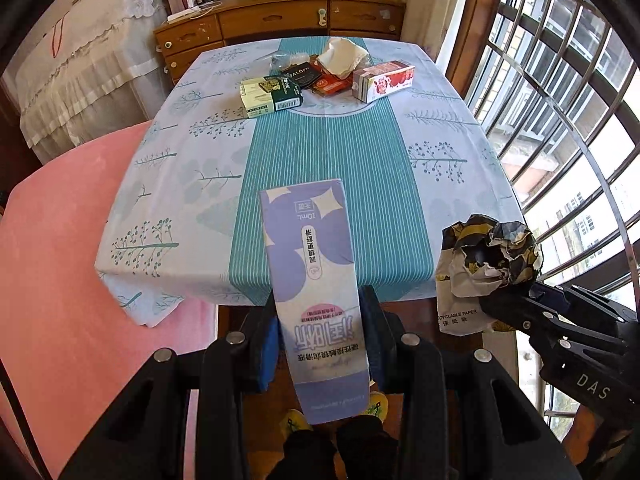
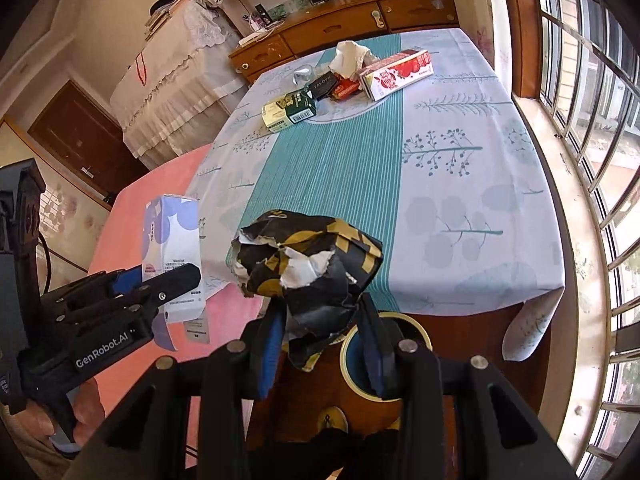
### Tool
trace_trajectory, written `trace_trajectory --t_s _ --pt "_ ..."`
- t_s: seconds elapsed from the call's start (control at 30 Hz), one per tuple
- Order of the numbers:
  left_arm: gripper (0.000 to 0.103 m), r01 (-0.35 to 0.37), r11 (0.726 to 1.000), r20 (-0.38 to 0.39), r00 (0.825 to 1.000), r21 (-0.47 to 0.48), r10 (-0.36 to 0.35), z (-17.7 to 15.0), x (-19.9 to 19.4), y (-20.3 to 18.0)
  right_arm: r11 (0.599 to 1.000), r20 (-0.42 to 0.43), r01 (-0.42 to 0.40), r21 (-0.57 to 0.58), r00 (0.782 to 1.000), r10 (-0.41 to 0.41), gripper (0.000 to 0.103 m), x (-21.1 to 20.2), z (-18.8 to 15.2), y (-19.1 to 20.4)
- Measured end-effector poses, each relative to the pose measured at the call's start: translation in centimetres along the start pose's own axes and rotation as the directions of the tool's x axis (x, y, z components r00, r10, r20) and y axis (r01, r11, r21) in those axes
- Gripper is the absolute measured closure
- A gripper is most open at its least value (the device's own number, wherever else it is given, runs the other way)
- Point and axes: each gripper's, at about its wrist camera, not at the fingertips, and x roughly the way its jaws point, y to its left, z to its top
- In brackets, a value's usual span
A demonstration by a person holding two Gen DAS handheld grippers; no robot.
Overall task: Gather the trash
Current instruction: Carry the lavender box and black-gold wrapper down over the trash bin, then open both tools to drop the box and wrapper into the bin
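The left wrist view is taken from just behind the left gripper, looking steeply down and forward over the near edge of the table toward the wooden dresser at the far wall. The right wrist view is taken from behind the right gripper, angled down likewise but set further right, beside the barred window. The tabletop, the dresser and the pink cover are shared by both views. Each gripper is seen at the edge of the other's view, close by.
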Motion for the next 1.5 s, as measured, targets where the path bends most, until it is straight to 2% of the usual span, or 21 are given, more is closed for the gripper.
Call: trace_trajectory --t_s 0.23,0.5,0.67,0.83,1.07,1.1,1.23,1.3,1.5 --pt "0.068 0.061 0.996 -0.096 0.994 0.06 -0.055 -4.2 4.3 1.0 0.995 -0.072 0.081 0.056 0.994 -0.077 0.067 4.4 -4.9 0.3" --pt "0.068 0.133 0.987 -0.212 0.971 0.087 -0.112 -10.5 14.7 1.6 0.964 -0.182 0.184 0.19 0.972 -0.15 0.067 13.1 -11.8 -2.2" --pt "0.068 0.158 0.985 -0.232 0.963 0.064 -0.139 -12.7 21.1 1.7 0.944 -0.229 0.227 0.239 0.958 -0.172 0.067 18.3 -15.2 -5.1" --pt "0.068 0.154 0.986 -0.247 0.96 0.063 -0.134 -14.8 27.0 1.5 0.924 -0.263 0.262 0.278 0.946 -0.189 0.067 23.0 -17.8 -8.4" --pt "0.067 0.149 0.985 -0.27 0.955 0.087 -0.12 -16.4 33.3 0.8 0.909 -0.279 0.279 0.309 0.941 -0.193 0.066 28.1 -19.3 -11.7" --pt "0.063 0.149 0.985 -0.282 0.952 0.088 -0.119 -16.7 34.2 0.7 0.908 -0.28 0.28 0.311 0.94 -0.194 0.065 28.5 -19.3 -11.9" --pt "0.028 0.14 0.987 -0.287 0.951 0.075 -0.113 -17.2 36.3 0.5 0.898 -0.287 0.283 0.336 0.939 -0.189 0.063 30.3 -19.5 -12.9" --pt "0.02 0.132 0.989 -0.289 0.951 0.071 -0.107 -17.2 36.8 0.7 0.894 -0.292 0.29 0.342 0.937 -0.192 0.061 31.1 -19.6 -13.4" --pt "0.02 0.124 0.99 -0.279 0.955 0.07 -0.1 -17.1 36.4 1.1 0.892 -0.287 0.304 0.334 0.935 -0.211 0.054 31.8 -19.3 -13.3"
